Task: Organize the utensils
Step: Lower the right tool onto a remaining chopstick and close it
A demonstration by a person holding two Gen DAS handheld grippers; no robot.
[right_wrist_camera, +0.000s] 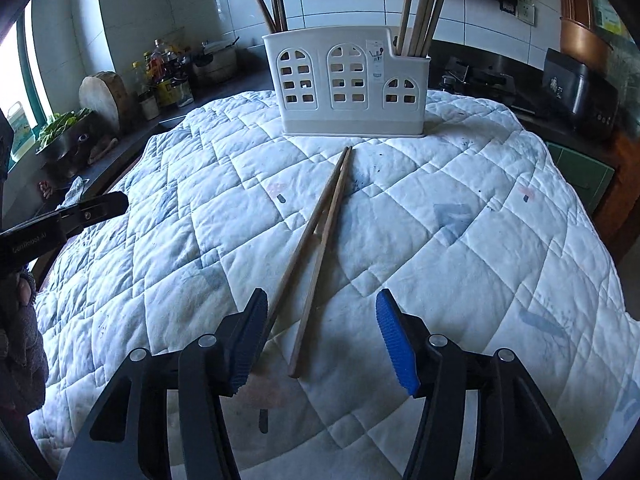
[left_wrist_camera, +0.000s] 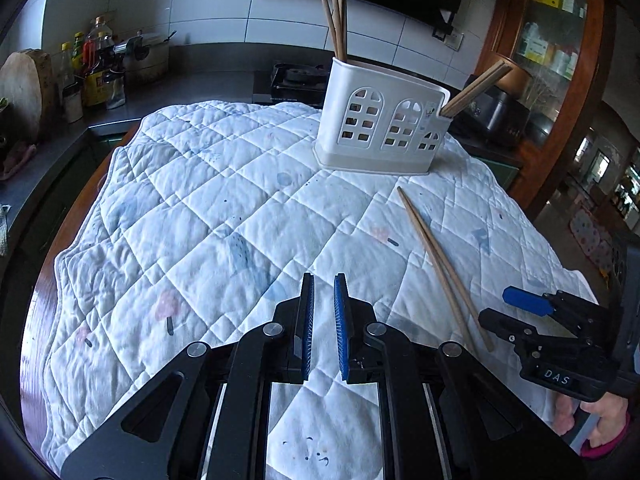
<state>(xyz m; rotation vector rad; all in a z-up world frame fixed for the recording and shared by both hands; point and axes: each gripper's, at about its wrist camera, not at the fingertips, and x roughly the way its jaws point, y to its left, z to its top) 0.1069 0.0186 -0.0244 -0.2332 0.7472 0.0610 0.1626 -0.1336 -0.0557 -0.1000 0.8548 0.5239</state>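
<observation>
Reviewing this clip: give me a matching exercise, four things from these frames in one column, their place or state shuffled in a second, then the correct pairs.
Things:
1. loose chopsticks
2. utensil holder
3. left gripper
4. right gripper

Place or state:
A. fingers nearly together, nothing between them
B. lying flat on the quilted cloth
C. fingers wide apart, the loose pair's near ends between them, not gripped
D. standing upright at the far side of the cloth, chopsticks in both end compartments

Pairs: 1-B, 2-D, 3-A, 4-C
</observation>
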